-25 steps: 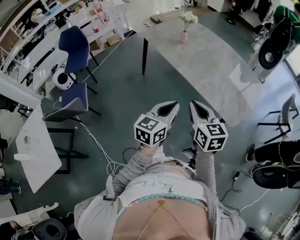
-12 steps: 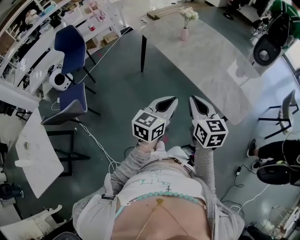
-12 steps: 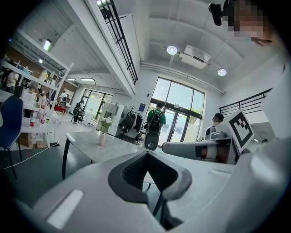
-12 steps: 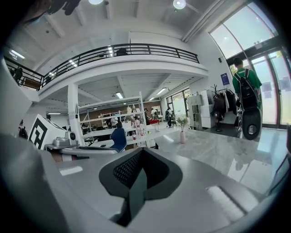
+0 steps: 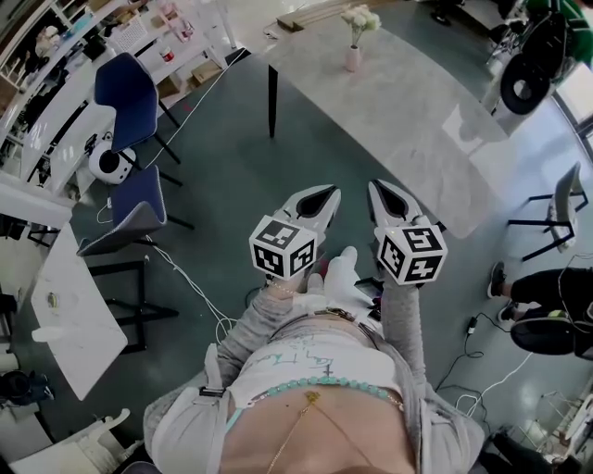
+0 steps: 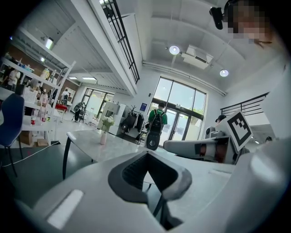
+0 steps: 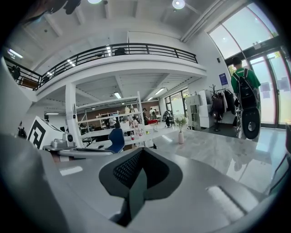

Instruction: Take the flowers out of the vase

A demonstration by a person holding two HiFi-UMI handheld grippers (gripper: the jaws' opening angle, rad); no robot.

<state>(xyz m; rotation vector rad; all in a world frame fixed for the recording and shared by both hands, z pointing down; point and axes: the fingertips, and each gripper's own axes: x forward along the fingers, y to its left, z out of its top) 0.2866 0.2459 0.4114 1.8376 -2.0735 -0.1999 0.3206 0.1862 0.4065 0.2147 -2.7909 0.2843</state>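
A small pink vase (image 5: 353, 57) with white flowers (image 5: 359, 17) stands near the far end of a long marble table (image 5: 417, 130), well ahead of both grippers. My left gripper (image 5: 316, 198) and right gripper (image 5: 386, 195) are held side by side at waist height over the floor, both shut and holding nothing. In the left gripper view the vase (image 6: 103, 138) and flowers (image 6: 107, 122) show small at the left, beyond the shut jaws of the left gripper (image 6: 146, 164). The right gripper view has the vase (image 7: 181, 138) right of centre, past the right gripper (image 7: 140, 170).
Two blue chairs (image 5: 125, 88) (image 5: 132, 205) and white desks (image 5: 65, 305) line the left. Cables (image 5: 199, 296) trail on the grey floor. A black chair (image 5: 556, 218) stands at the right. A person with a backpack (image 6: 157, 120) stands by the glass doors.
The table and vase have slid up and left in the head view as the person moves forward. A white shoe now shows between the grippers, which stay shut.
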